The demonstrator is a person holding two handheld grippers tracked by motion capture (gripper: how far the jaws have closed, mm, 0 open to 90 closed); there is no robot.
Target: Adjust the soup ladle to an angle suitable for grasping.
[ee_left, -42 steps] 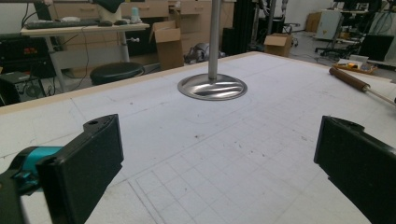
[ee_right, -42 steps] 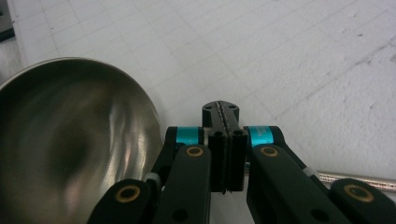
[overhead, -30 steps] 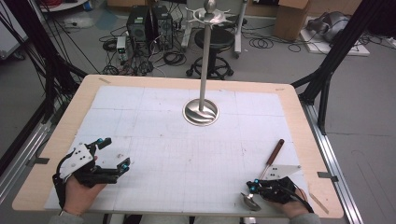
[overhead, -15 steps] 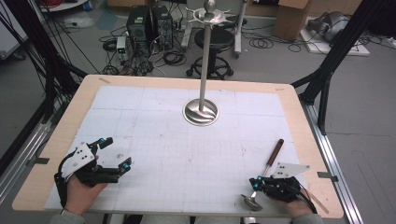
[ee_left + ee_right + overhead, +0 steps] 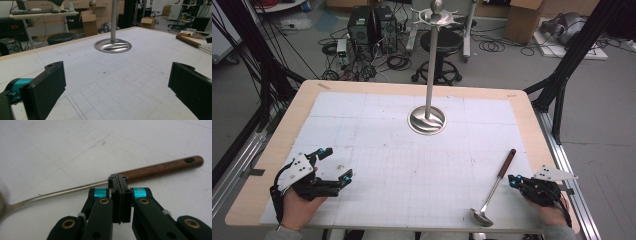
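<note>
1. Ladle (image 5: 495,189) lies flat in the lower right of the high view, bowl toward the bottom edge, brown wooden handle (image 5: 162,169) pointing up toward the middle right; I judge it is the thing to be picked up, perhaps for hanging.
2. Table (image 5: 257,165), the largest thing, carries a white gridded mat across the centre of the frame.
3. Utensil stand (image 5: 427,119) rises from upper centre, its round steel base on the mat and hook arms at the top; it sits well apart from the ladle, I think as the destination.
4. My left gripper (image 5: 333,170) rests at lower left with its jaws wide apart around nothing; in the left gripper view it faces the stand's base, seemingly waiting.
5. My right gripper (image 5: 512,180) sits at lower right, just beside the ladle's shaft. In the right gripper view its fingers (image 5: 119,195) are pressed together, empty, the shaft beyond the tips. I would need to spread them before grasping near the handle.
</note>
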